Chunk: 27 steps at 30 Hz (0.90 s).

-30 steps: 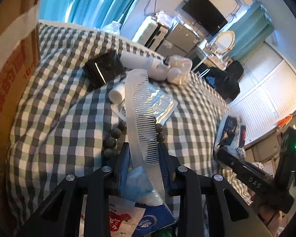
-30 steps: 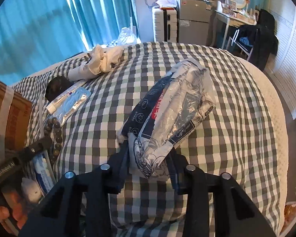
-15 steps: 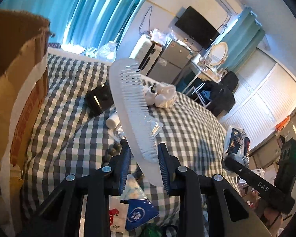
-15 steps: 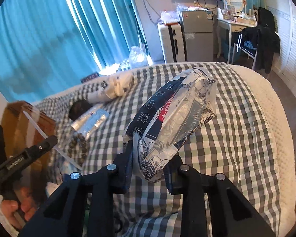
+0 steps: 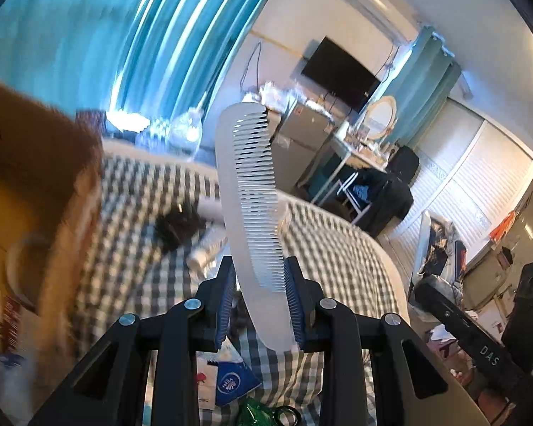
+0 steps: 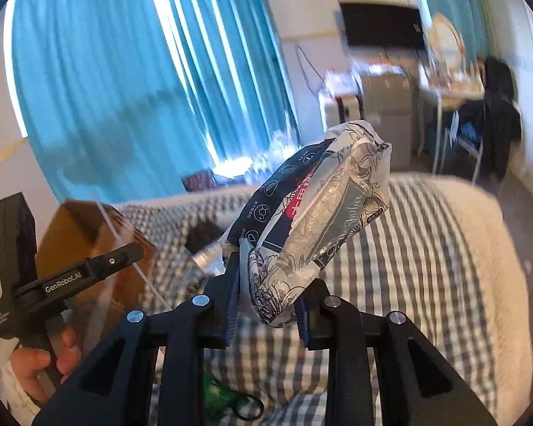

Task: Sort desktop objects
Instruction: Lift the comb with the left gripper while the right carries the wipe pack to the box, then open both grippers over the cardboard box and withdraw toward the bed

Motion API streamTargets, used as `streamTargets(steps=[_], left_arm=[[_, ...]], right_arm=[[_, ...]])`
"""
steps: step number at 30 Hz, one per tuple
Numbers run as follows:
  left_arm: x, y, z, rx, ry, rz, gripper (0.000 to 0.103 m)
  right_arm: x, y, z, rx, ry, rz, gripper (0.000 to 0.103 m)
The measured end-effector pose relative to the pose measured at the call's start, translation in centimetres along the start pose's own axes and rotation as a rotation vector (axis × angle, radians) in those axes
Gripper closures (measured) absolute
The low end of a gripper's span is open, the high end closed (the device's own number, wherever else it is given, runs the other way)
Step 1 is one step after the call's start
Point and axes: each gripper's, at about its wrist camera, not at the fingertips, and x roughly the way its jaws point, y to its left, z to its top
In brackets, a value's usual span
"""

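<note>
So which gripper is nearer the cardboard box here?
Left. The left gripper, holding the comb, is right beside the cardboard box; the right gripper, holding the printed packet, is farther right over the bed.

I see blue curtains (image 6: 131,81) glowing at ten o'clock; a television (image 5: 339,69) on the white wall at one; a checked bedspread (image 6: 419,248) low at four.

The left gripper (image 5: 259,277) is raised and aims toward 12 o'clock, its jaws clamped on a comb. The right gripper (image 6: 268,289) is lifted likewise, jaws squeezed on a packet. The person's left hand (image 6: 42,362) sits at 8 o'clock in the right wrist view.
</note>
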Motion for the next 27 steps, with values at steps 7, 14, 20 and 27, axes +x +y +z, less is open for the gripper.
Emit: streamTargets(steps=[7,14,20,27], left_arm=[[-4.1,1.6,3.2,-0.05,-0.025,0.054,0.074],[-8.1,6.6,5.3,-0.108,-0.085,0.136,0.074],[-9.9,15.3,5.6,-0.228,-0.079,0.189,0.074],[-9.6,21.4,5.0,-0.261,-0.022,0.249,0.074]], right_arm=[[-0.2,7.0,2.4,-0.097,-0.024,0.121,0.077],[3.6,15.8,2.6,-0.147,0.047,0.293,0.077],[9.1,21.9,1.5,-0.168,0.168,0.39,0.077],[15.4,24.5,1.1,-0.097,0.296,0.43,0.074]])
